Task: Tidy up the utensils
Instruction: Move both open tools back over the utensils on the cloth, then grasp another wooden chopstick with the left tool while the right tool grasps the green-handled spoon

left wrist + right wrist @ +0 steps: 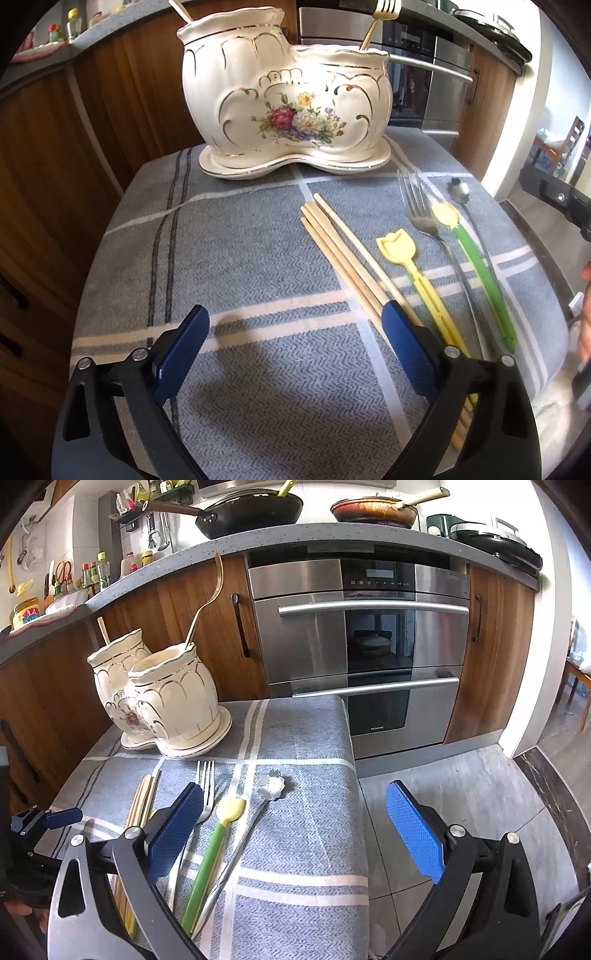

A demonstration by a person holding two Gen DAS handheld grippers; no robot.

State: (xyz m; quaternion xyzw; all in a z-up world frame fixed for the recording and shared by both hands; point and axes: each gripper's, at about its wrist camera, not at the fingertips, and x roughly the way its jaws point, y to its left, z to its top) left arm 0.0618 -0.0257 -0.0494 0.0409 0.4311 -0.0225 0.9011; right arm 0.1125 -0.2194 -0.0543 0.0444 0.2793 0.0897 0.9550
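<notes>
A cream ceramic utensil holder (286, 103) with painted flowers stands at the far end of the table; it also shows at the left (162, 694) in the right wrist view. A gold fork (380, 20) and a wooden stick stand in it. On the cloth lie several wooden chopsticks (343, 258), a yellow tulip-shaped pick (410, 269), a steel fork (421, 214), a green-handled yellow spoon (476, 266) and a steel spoon (271, 784). My left gripper (295, 332) hovers open above the cloth, its right finger over the chopsticks. My right gripper (295, 808) is open above the table's right edge.
A grey-blue checked cloth (240, 258) covers the small table. Wooden cabinets (177, 627) and a steel oven (369, 646) stand behind it. Tiled floor (461, 794) lies to the right. Pans and bottles sit on the counter above.
</notes>
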